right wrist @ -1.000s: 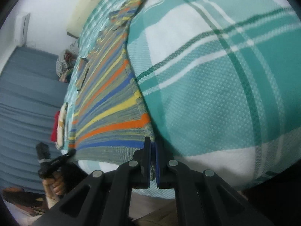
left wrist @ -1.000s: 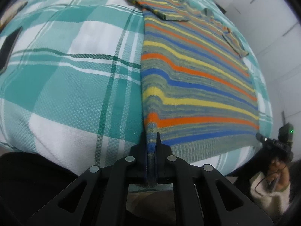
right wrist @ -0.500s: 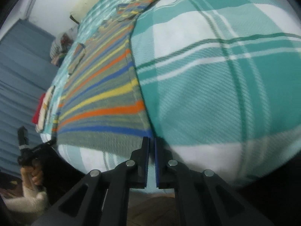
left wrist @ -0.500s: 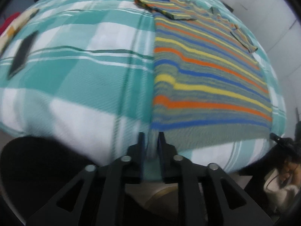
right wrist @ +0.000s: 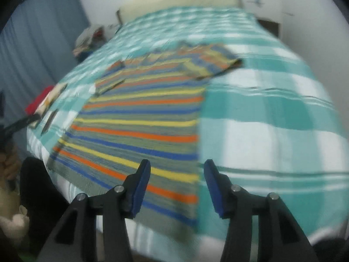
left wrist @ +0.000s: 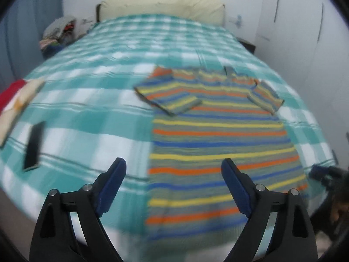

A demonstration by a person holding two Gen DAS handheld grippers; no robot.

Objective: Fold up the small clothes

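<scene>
A striped shirt [left wrist: 218, 144] in orange, yellow, blue and grey lies flat, spread out on the teal and white checked bed [left wrist: 91, 109], both short sleeves folded in over the chest. It also shows in the right wrist view [right wrist: 144, 126]. My left gripper [left wrist: 173, 170] is open and empty, raised above the shirt's near left hem corner. My right gripper [right wrist: 177, 170] is open and empty above the shirt's near right hem edge. Both views are blurred by motion.
A black phone-like slab [left wrist: 35, 145] and a folded cream and red cloth [left wrist: 17, 102] lie at the bed's left. A pile of clothes [left wrist: 59, 32] sits at the far left, a cream headboard [left wrist: 161, 8] behind, white wardrobe doors [left wrist: 301, 21] at the right.
Both grippers were shut on the shirt's hem corners at the bed's near edge. They have let go, opened wide and lifted back, so the whole bed is in view.
</scene>
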